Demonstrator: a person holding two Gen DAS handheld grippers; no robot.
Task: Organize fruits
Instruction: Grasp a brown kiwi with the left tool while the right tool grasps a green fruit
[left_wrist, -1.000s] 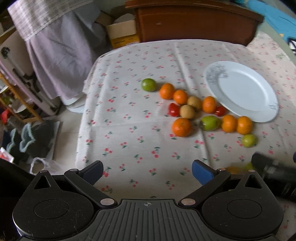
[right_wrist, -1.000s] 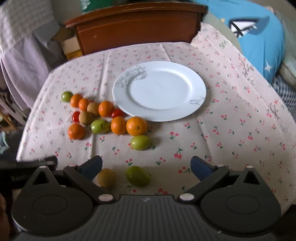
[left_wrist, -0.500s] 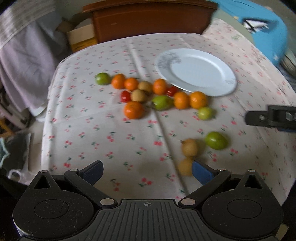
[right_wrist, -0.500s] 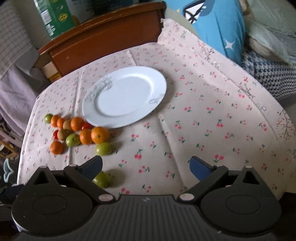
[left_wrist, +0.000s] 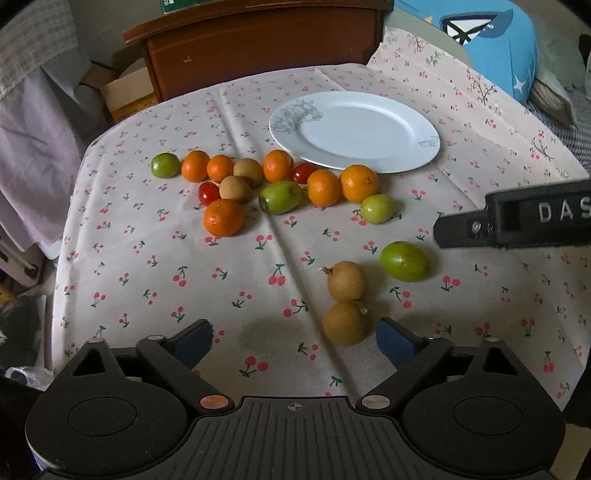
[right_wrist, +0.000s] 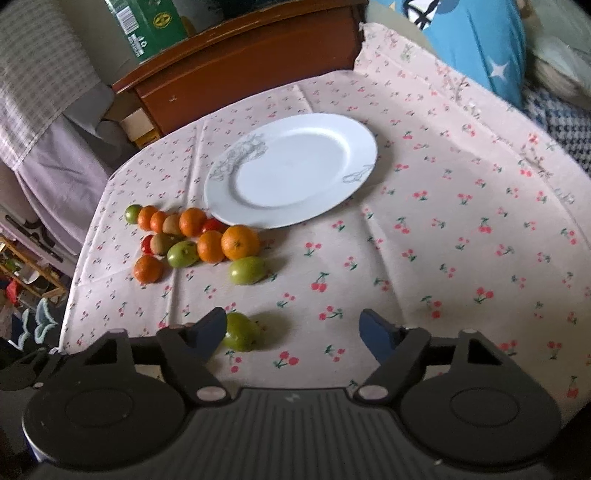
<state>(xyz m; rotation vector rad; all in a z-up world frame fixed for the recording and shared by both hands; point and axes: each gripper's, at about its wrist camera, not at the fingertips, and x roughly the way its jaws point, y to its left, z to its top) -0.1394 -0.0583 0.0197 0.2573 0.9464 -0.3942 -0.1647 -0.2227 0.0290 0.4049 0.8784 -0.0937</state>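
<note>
The left gripper (left_wrist: 293, 341) is closing, a brown fruit (left_wrist: 346, 324) just inside its right finger (unpressed). The right gripper (right_wrist: 293, 332), lettered "DAS", is closing beside a green fruit (right_wrist: 242, 331). The plate (left_wrist: 424, 127) is bare.

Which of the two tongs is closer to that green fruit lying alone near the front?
Right. The right tongs are closing with the green fruit beside one finger, untouched. The left tongs sit farther off, by a brown fruit.
</note>
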